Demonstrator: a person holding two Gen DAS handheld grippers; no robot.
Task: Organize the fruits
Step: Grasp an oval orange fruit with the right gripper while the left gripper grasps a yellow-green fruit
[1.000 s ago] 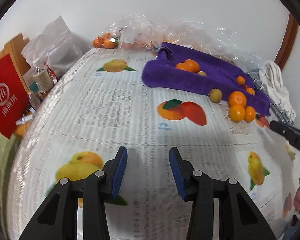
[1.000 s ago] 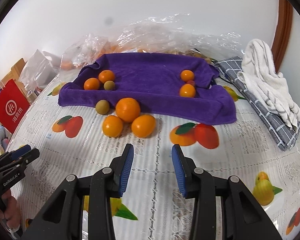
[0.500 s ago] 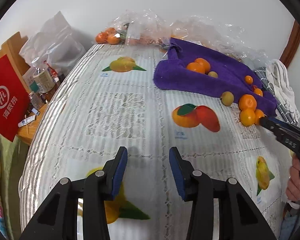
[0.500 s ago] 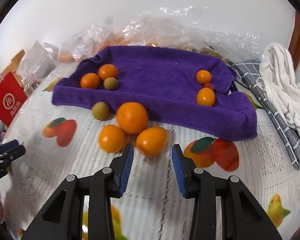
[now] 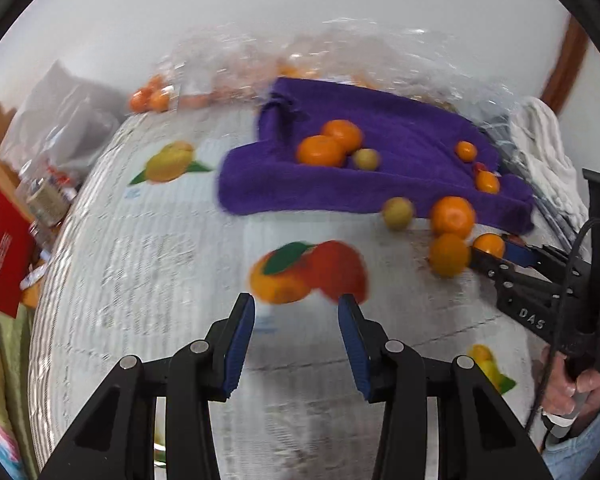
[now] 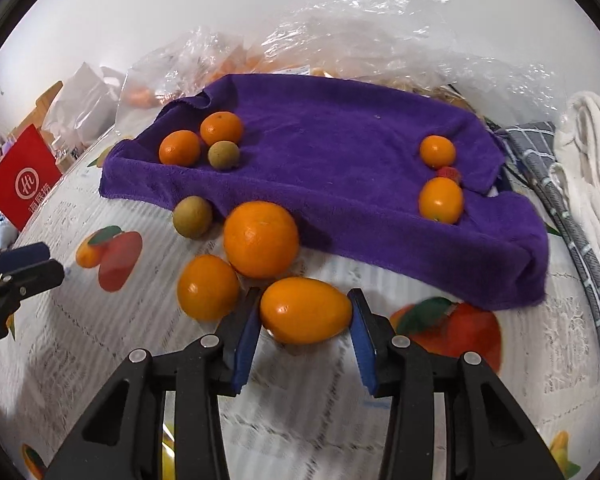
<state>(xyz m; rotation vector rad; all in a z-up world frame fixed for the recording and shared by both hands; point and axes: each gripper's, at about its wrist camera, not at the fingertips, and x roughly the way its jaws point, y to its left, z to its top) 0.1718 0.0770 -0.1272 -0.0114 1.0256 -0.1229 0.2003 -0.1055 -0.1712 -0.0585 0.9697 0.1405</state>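
Observation:
A purple towel point(image 6: 340, 152) lies at the back of the table and holds several small oranges and a greenish fruit point(image 6: 223, 155). In front of it on the tablecloth lie a big orange point(image 6: 261, 239), a smaller orange point(image 6: 207, 287), a green-brown fruit point(image 6: 192, 216) and an oval orange fruit point(image 6: 306, 310). My right gripper point(image 6: 303, 322) is open, and the oval fruit sits between its blue pads. My left gripper point(image 5: 296, 344) is open and empty over the tablecloth, well to the left of the fruits point(image 5: 452, 216).
Clear plastic bags point(image 6: 360, 40) with more fruit lie behind the towel. A grey checked cloth point(image 6: 556, 200) and a white towel point(image 6: 592, 152) lie at the right. A red paper bag point(image 6: 22, 176) and clutter stand off the table's left edge.
My right gripper has moved forward to the loose fruits until the oval orange fruit lies between its pads. My left gripper has swung right, towards the towel.

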